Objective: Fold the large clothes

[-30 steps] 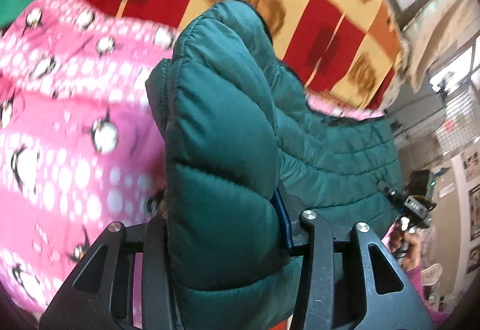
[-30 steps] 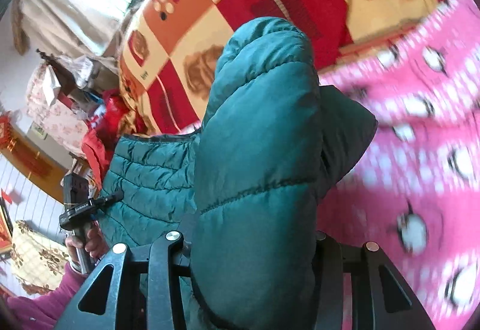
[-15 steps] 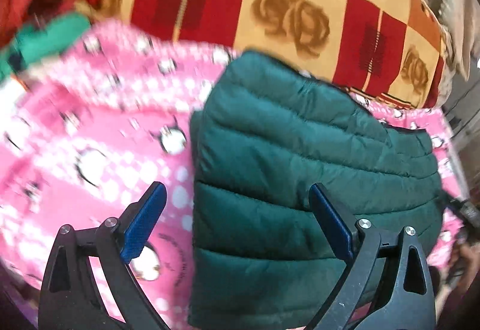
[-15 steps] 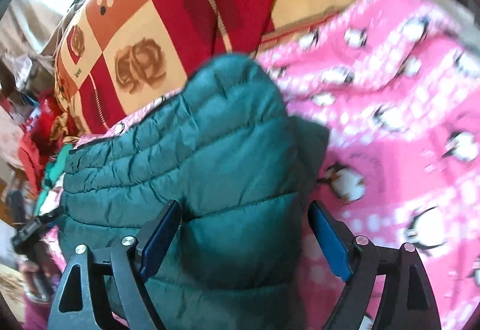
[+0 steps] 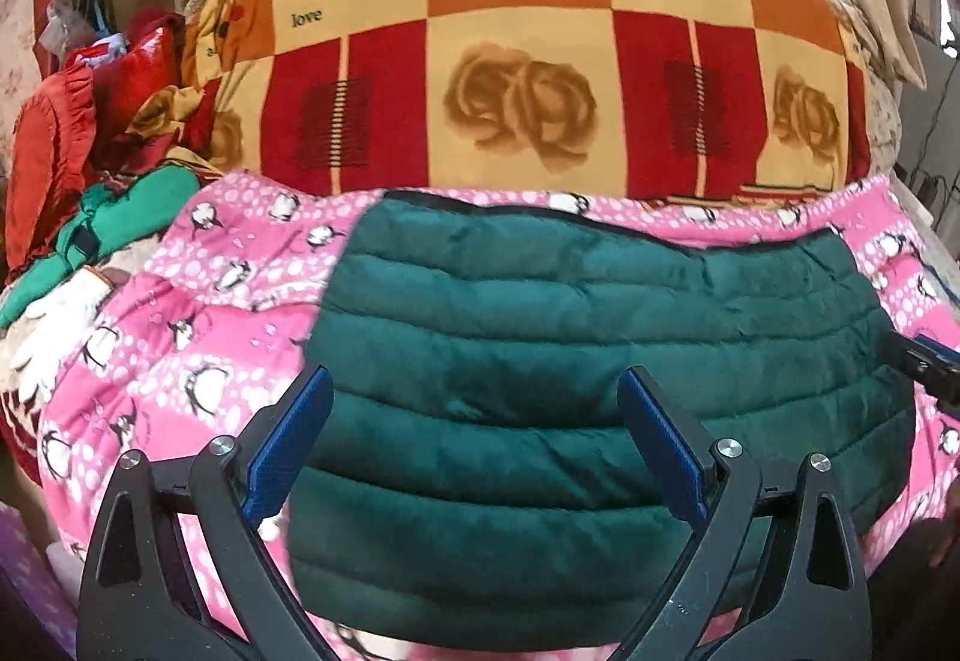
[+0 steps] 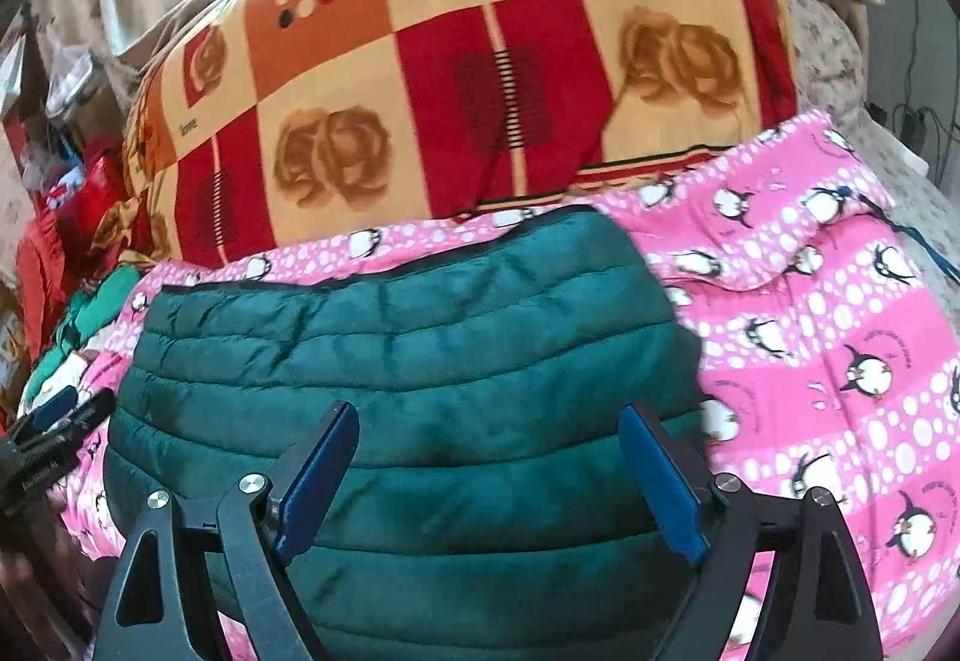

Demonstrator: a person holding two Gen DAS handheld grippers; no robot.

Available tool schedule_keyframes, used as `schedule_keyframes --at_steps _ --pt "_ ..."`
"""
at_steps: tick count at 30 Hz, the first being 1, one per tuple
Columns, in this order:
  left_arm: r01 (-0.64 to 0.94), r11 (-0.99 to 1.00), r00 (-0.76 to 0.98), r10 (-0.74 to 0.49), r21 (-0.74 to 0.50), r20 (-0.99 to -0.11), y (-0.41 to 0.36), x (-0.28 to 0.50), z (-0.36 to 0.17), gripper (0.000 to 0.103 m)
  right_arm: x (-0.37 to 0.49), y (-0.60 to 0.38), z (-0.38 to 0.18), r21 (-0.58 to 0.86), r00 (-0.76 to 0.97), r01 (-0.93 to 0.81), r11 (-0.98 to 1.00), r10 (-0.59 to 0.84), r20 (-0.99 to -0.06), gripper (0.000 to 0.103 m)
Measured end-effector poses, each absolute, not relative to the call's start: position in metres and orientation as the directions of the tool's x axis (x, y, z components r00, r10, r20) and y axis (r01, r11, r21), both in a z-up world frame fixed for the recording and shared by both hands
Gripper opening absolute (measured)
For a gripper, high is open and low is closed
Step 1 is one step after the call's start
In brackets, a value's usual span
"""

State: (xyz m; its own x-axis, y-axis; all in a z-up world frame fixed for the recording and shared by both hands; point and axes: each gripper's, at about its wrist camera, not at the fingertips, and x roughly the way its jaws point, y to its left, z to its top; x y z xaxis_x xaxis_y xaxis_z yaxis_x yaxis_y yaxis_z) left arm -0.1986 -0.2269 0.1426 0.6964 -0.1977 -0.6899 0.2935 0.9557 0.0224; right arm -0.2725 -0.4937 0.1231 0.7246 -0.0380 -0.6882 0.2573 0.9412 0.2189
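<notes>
A dark green quilted puffer jacket (image 5: pixel 600 361) lies folded flat on a pink penguin-print blanket (image 5: pixel 180 361); it also shows in the right wrist view (image 6: pixel 420 361). My left gripper (image 5: pixel 474 391) is open and empty, held above the jacket's left half. My right gripper (image 6: pixel 486 421) is open and empty, above the jacket's right half. The right gripper's tip shows at the right edge of the left wrist view (image 5: pixel 924 361). The left gripper's tip shows at the left edge of the right wrist view (image 6: pixel 54 427).
A large red, orange and cream rose-print quilt (image 5: pixel 522 60) is piled behind the jacket, also in the right wrist view (image 6: pixel 480 78). Red and green clothes (image 5: pixel 90 150) are heaped at the left. The pink blanket (image 6: pixel 840 361) spreads to the right.
Both grippers held the jacket's edge lifted a second ago. They laid it over, opened and drew back. The jacket now lies flat and folded.
</notes>
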Motion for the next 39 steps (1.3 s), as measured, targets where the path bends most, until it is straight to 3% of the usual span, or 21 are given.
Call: schedule_keyframes --at_steps 6,39 --pt "0.286 0.956 0.723 -0.169 0.067 -0.67 -0.243 -0.212 0.141 0.096 -0.264 -0.466 0.114 0.196 0.715 0.24 0.951 -0.036 -0.699 0.087" --pt "0.24 0.97 0.712 -0.146 0.042 -0.687 -0.24 -0.208 0.126 0.096 -0.257 -0.438 0.1 0.122 0.699 0.214 0.969 -0.065 -0.712 0.087"
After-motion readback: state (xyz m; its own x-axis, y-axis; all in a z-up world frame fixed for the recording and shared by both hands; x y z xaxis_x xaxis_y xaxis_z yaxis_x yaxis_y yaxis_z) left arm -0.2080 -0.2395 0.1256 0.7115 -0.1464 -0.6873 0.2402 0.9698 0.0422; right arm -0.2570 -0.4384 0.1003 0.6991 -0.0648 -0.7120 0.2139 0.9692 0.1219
